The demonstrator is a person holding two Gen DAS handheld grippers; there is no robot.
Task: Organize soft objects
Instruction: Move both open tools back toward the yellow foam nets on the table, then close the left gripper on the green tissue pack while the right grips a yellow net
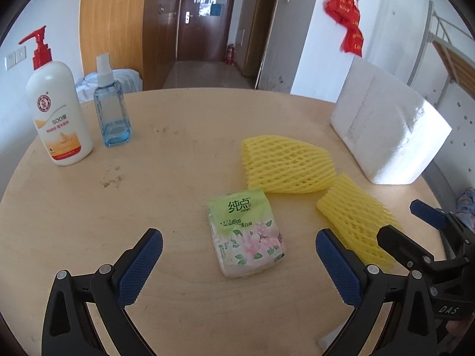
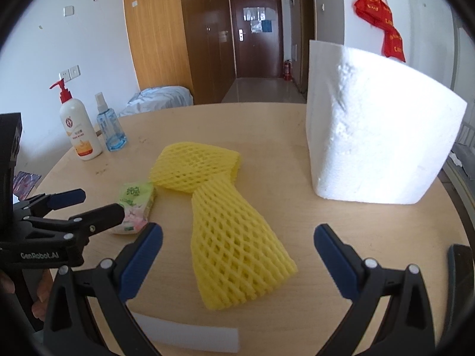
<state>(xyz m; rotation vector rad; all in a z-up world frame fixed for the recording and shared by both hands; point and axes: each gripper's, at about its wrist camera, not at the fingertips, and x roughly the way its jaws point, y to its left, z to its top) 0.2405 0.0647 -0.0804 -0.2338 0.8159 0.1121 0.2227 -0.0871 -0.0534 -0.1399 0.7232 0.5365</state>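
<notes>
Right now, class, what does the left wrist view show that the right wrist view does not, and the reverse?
Only the left wrist view shows the tissue pack's whole printed face. Only the right wrist view shows a white foam strip at the table's near edge. Both share two yellow foam nets, the white foam block, lotion bottle, spray bottle and both open tools.
</notes>
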